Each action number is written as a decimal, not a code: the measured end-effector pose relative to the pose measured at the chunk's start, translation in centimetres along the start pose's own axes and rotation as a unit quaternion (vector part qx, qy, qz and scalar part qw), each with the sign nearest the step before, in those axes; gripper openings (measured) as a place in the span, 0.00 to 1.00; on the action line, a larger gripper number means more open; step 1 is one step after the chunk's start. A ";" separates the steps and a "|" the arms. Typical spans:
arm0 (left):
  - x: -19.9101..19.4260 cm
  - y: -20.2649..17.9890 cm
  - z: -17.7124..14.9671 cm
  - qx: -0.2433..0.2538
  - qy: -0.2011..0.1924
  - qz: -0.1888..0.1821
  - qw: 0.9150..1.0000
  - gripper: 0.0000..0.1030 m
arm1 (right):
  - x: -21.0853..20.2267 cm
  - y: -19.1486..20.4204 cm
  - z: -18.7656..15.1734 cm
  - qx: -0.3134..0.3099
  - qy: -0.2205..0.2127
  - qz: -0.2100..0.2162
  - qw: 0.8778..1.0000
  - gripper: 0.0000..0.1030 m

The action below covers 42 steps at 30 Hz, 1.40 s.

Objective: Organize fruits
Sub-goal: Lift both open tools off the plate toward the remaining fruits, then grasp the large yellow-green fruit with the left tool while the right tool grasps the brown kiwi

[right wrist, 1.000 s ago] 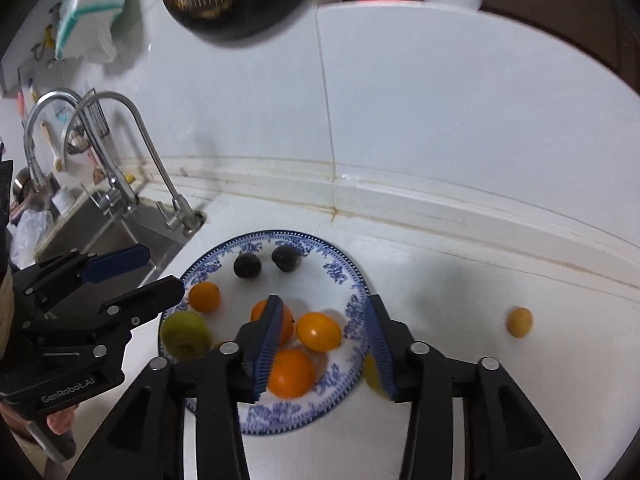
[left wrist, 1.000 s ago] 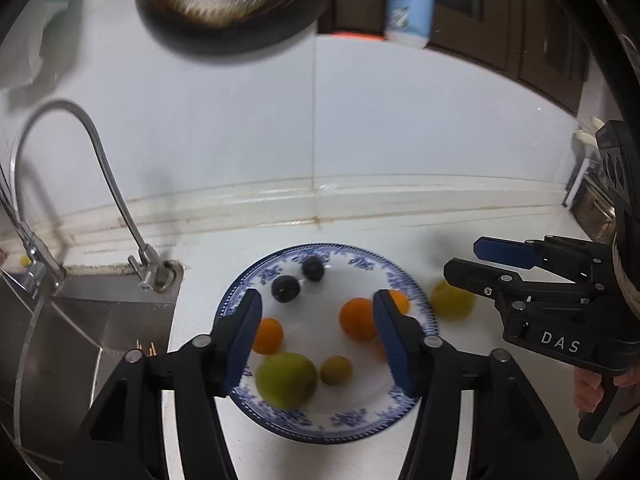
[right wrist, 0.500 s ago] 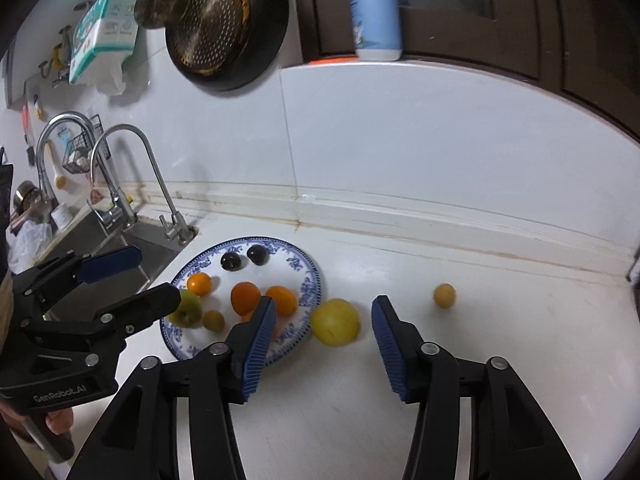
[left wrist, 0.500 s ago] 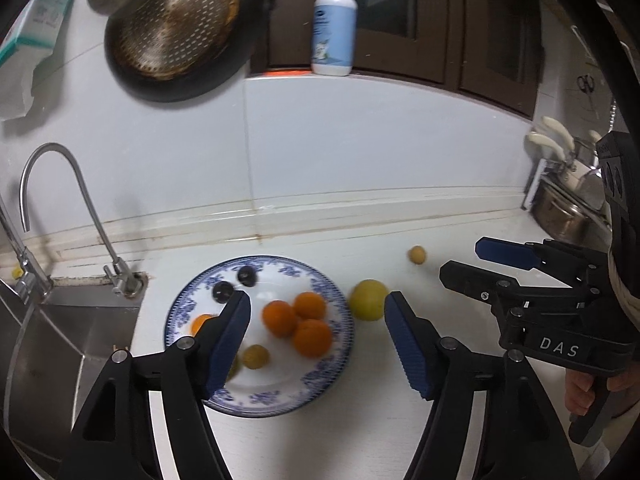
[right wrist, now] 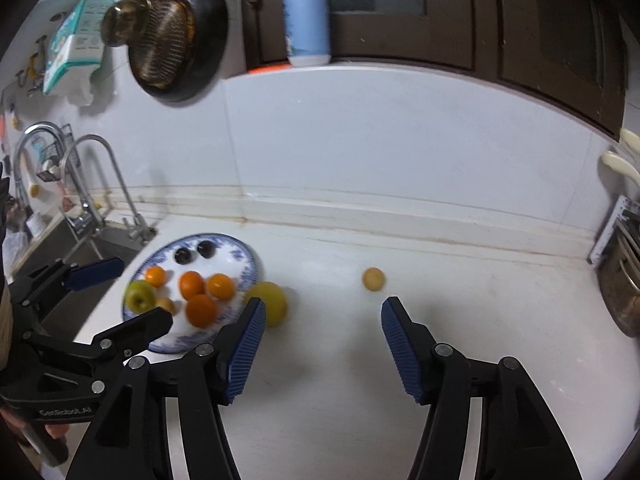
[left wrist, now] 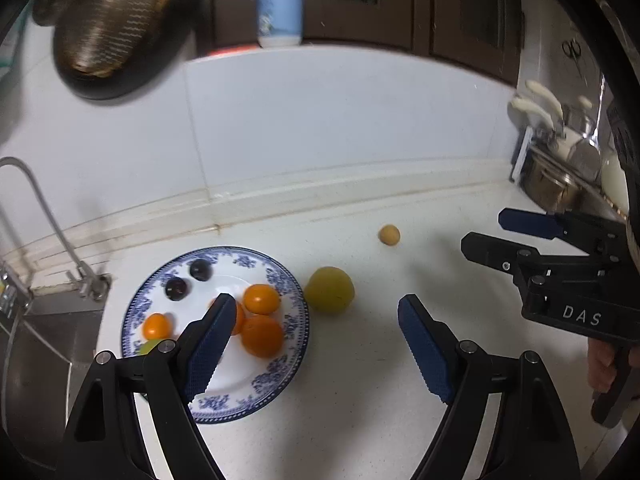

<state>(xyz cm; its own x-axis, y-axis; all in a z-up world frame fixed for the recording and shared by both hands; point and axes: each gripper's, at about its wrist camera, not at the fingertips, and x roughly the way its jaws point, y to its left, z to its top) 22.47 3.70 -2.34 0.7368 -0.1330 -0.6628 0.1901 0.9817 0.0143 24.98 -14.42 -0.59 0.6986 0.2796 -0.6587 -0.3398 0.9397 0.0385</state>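
A blue-patterned plate [left wrist: 280, 376] [right wrist: 240, 256] on the white counter holds several oranges [left wrist: 262, 336] [right wrist: 202, 310], two dark plums [left wrist: 176, 289] [right wrist: 183, 256] and a green apple [right wrist: 139, 296]. A big yellow fruit [left wrist: 330, 295] [right wrist: 269, 304] lies on the counter touching the plate's right rim. A small yellow fruit [left wrist: 389, 235] [right wrist: 373, 279] lies farther right. My left gripper [left wrist: 316, 334] is open and empty above the plate's right side. My right gripper [right wrist: 323, 330] is open and empty above the counter between the two loose fruits.
A sink with taps [right wrist: 96, 208] is left of the plate. A pan [right wrist: 176, 36] hangs on the tiled wall, a soap bottle [right wrist: 306, 20] stands on the ledge above. A metal pot and rack [left wrist: 560, 184] stand at the counter's right end.
Both grippers have pulled back and swung right, away from the plate. Their jaws have opened wider. The fruits have not moved.
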 end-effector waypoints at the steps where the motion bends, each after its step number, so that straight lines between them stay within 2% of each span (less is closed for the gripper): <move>1: 0.4 -0.1 0.0 0.004 0.001 -0.004 1.000 0.80 | 0.5 -0.4 -0.1 -0.001 0.008 -0.006 1.000 0.59; 9: 4.9 -1.0 0.3 0.032 0.030 -0.018 0.999 0.80 | 3.8 -2.3 -1.2 0.010 0.055 -0.016 0.998 0.59; 22: 11.2 -2.2 0.2 0.093 0.088 0.015 0.992 0.72 | 8.5 -4.4 -1.3 0.030 0.101 -0.021 0.994 0.59; 26: 12.1 -2.7 0.1 0.108 0.094 0.025 0.989 0.71 | 9.3 -4.7 -1.2 0.036 0.105 -0.016 0.994 0.59; 32: 13.4 -3.1 -0.1 0.120 0.104 0.043 0.986 0.62 | 10.4 -5.5 -1.1 0.048 0.114 -0.011 0.992 0.59; 36: 13.7 -3.3 0.0 0.123 0.106 0.032 0.986 0.49 | 11.0 -6.0 -1.0 0.052 0.114 -0.006 0.992 0.59; 38: 13.7 -3.4 0.1 0.120 0.106 0.034 0.986 0.49 | 11.4 -6.3 -0.9 0.057 0.113 -0.001 0.992 0.59; 42: 13.7 -3.1 0.6 0.099 0.110 0.012 0.989 0.49 | 12.5 -6.6 -0.6 0.059 0.112 0.005 0.992 0.59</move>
<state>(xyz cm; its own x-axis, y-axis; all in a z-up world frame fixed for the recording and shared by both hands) 32.38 -1.27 -11.03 0.5875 -0.0561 -0.8073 0.3143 0.9351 0.1637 35.61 -17.27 -9.56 0.5341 0.2505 -0.8074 -0.2607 0.9574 0.1246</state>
